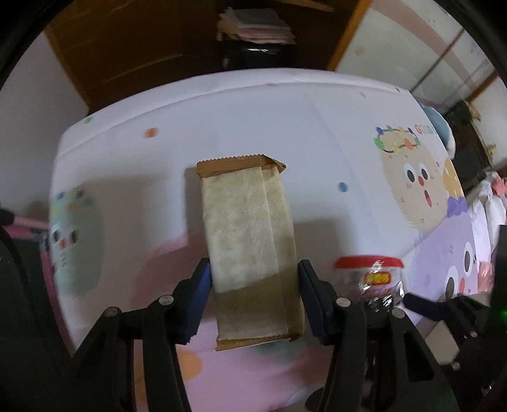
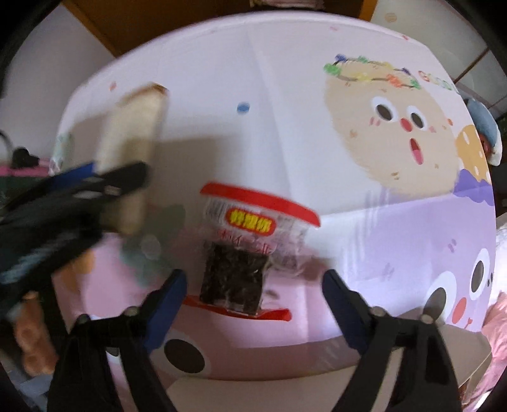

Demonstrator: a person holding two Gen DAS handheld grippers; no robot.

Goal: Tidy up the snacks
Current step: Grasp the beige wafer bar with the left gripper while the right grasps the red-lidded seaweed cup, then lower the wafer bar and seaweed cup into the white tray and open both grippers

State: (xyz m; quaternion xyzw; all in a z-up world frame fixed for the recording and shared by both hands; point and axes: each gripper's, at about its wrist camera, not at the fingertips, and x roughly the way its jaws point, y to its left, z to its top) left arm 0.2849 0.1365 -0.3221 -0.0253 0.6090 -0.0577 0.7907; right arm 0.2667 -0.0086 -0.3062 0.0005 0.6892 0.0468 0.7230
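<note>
A beige snack packet (image 1: 250,241) with brown crimped ends sits lengthwise between the blue pads of my left gripper (image 1: 253,264), which is shut on its two long sides. In the right wrist view that packet (image 2: 133,139) hangs tilted above the table in the left gripper (image 2: 114,171). A clear packet with red edges and a dark snack inside (image 2: 247,228) lies flat on the table. My right gripper (image 2: 253,275) points down over its near end, jaws open, pads clear of it on both sides. The same packet (image 1: 374,279) shows right of the left gripper.
The table wears a cartoon-printed cloth (image 1: 285,126) in white, pink and purple. Folded cloths (image 1: 256,25) lie on a dark cabinet behind it. A blue soft thing (image 1: 440,126) sits off the right edge. A hand (image 2: 28,342) shows at lower left.
</note>
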